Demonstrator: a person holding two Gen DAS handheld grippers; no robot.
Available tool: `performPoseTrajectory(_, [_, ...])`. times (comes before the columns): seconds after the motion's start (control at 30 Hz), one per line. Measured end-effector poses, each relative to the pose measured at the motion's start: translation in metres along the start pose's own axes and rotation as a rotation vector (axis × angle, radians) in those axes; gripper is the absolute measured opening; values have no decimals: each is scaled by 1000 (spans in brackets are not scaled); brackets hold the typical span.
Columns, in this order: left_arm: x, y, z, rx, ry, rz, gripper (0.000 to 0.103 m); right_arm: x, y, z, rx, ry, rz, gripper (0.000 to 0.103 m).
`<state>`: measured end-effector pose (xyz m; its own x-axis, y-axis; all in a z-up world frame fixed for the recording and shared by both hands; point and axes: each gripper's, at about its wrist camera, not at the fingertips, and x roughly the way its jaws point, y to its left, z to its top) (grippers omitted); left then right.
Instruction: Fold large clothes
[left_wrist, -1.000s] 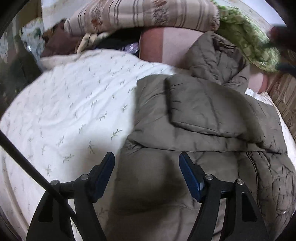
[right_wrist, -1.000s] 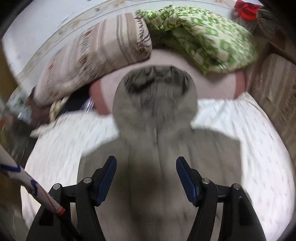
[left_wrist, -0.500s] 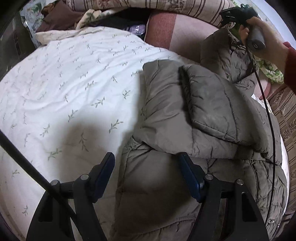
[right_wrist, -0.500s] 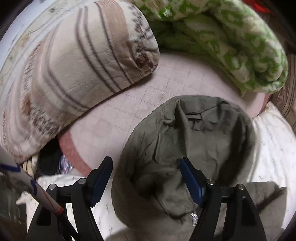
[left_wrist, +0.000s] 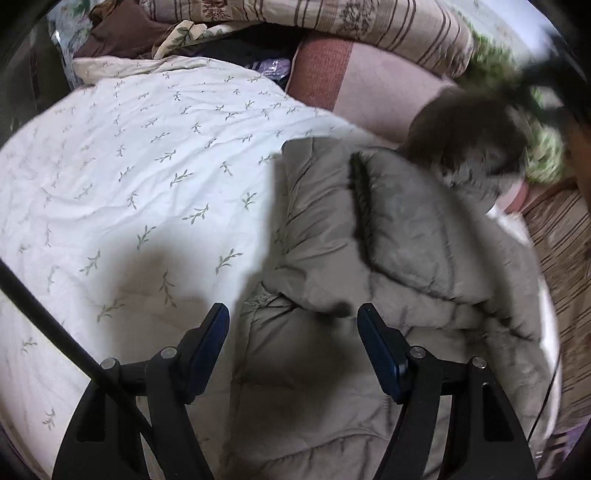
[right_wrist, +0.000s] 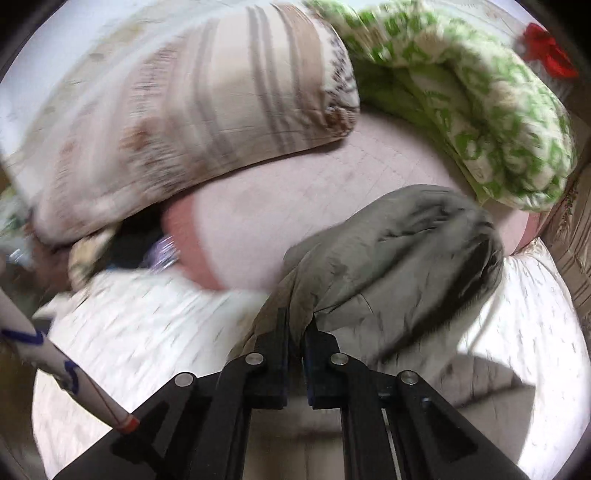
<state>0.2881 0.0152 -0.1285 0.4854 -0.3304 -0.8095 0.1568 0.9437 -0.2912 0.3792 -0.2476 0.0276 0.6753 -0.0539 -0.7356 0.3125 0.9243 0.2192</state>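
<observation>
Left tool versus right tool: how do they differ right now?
The left tool is open and holds nothing, hovering above the jacket's folded body; the right tool is shut on the jacket's hood, lifting it off the bedspread. Both are over the same olive padded jacket.

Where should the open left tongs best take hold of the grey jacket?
Probably the jacket's near left edge, reached from the bedsheet side: the padding ends there in a free, raised edge, just ahead of the open left tongs.
</observation>
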Motion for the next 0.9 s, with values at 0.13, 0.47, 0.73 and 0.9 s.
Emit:
performPoseTrajectory(0.13, [-16,9,1,-54,-31,-95,71,-66,-14,-104,-23,12,108,7])
performPoseTrajectory(0.47, [-40,-8,-25,-98,-71,-137,71,-49,-87,-243,120,147,213,12])
performPoseTrajectory(0.73, [-38,-72,-9,11,-5,-176,75,-123,-158,-229,74,-72,93,79])
performPoseTrajectory(0.9, [2,-113,29,27,63,-246,76,-101,-191,-195,158,-37,79,81])
